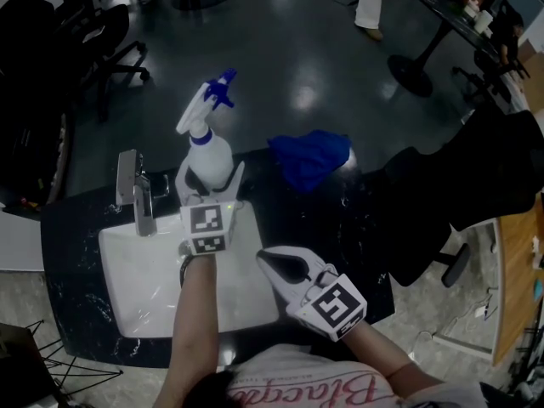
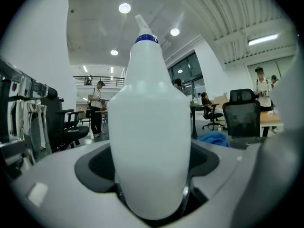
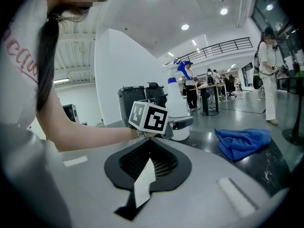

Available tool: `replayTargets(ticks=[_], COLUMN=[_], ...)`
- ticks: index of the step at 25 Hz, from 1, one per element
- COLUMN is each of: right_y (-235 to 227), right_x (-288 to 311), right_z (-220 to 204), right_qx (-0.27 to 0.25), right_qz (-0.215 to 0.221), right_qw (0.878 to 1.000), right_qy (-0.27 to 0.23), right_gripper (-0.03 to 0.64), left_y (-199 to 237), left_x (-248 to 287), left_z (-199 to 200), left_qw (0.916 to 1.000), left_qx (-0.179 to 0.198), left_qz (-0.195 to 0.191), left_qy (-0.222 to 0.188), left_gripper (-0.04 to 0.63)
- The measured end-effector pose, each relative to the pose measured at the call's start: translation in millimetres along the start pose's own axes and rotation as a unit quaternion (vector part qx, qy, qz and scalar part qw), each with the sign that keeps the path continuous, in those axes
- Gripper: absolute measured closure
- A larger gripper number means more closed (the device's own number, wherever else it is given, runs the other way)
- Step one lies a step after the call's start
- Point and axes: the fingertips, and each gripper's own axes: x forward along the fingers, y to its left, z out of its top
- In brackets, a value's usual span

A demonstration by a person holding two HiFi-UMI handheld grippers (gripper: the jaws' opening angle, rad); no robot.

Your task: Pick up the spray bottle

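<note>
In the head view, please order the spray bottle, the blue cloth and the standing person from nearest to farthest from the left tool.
1. Spray bottle, between the jaws of the left tool.
2. Blue cloth, to the bottle's right.
3. Standing person, far off at the top right.

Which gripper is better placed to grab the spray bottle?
Left gripper: its jaws flank the spray bottle. The right gripper is shut, by the sink edge, apart from the bottle.
</note>
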Motion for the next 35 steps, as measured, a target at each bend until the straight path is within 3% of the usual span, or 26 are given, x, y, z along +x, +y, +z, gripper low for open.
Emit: replayTargets(ticks=[6, 14, 27, 35], right_y=[11.2, 16.4, 30.1, 48.8], right_x=[-1.7, -13.4, -46.0, -65.0], right_z=[-0.5, 15.8, 56.3, 56.7], right_qx=[-0.020, -0.015, -0.082, -0.088], right_qz=[0.001, -0.012, -0.052, -0.069], right_qw=[1.000, 0.999, 0.993, 0.990], right_qy=[0.000, -0.025, -0.074, -0.086], right_gripper=[0.615, 0.615, 0.617, 0.617], left_y=[-2.5, -8.0, -28.9, -49.8], left_x=[-7.4, -36.7, -126.4, -182.3], left_z=[2.6, 46.0, 109.2, 116.1], left_qw=[1.0000, 0.9987, 0.9949, 0.9930], left_qx=[0.003, -0.002, 0.001, 0.001], left_qz=[-0.008, -0.014, -0.014, -0.034], left_qy=[-0.002, -0.048, -0.100, -0.113], left_gripper=[0.189, 0.191, 0.190, 0.190])
